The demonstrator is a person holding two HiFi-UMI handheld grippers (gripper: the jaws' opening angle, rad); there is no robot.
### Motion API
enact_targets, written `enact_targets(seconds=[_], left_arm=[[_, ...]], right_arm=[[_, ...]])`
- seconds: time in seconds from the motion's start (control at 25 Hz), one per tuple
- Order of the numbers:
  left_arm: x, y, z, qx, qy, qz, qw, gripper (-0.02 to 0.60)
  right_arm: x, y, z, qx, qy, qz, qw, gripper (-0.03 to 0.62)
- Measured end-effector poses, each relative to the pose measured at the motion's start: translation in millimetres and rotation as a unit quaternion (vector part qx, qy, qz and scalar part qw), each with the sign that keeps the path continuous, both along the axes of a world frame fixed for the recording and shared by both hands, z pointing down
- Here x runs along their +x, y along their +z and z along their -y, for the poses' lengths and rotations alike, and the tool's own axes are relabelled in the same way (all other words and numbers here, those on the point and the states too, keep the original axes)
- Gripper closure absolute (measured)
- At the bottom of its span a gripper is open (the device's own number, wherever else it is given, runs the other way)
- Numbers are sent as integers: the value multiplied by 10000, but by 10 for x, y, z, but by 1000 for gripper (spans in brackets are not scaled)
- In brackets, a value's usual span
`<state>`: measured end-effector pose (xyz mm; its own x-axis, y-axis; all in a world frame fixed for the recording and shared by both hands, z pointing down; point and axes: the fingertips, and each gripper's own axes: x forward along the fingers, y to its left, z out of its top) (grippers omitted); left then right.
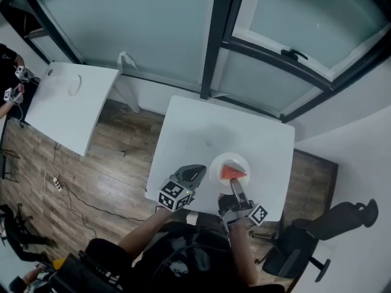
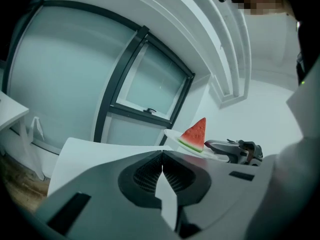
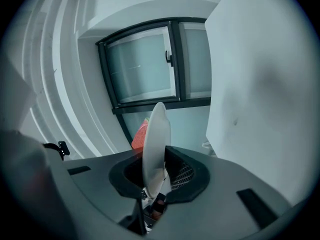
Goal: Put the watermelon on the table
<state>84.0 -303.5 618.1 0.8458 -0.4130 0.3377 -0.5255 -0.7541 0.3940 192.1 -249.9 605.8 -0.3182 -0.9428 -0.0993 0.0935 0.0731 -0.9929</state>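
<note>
A red watermelon slice (image 1: pixel 233 173) with a green rind lies on a small white plate (image 1: pixel 217 163) over the near right part of the white table (image 1: pixel 208 127). My right gripper (image 1: pixel 234 185) is shut on the plate's near rim. The right gripper view shows the plate (image 3: pixel 155 139) edge-on between the jaws of my right gripper (image 3: pixel 153 165), with the slice (image 3: pixel 139 137) behind it. My left gripper (image 1: pixel 198 171) hovers just left of the plate, shut and empty. The left gripper view has my left gripper (image 2: pixel 162 156), the slice (image 2: pixel 195 134) and the plate (image 2: pixel 172 134). I cannot tell whether the plate touches the table.
A second white table (image 1: pixel 70 102) stands to the left on the wooden floor. A black office chair (image 1: pixel 305 240) sits at the lower right. Dark-framed windows (image 1: pixel 214 35) run behind the table. A power strip (image 1: pixel 56 184) and cable lie on the floor.
</note>
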Motion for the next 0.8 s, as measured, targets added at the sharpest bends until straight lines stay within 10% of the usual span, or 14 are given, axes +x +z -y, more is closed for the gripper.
enact_targets(seconds=[0.8], left_arm=[[464, 971, 1351, -469, -755, 148, 9959, 575]], right_arm=[[651, 1095, 1689, -519, -194, -180, 9983, 526]])
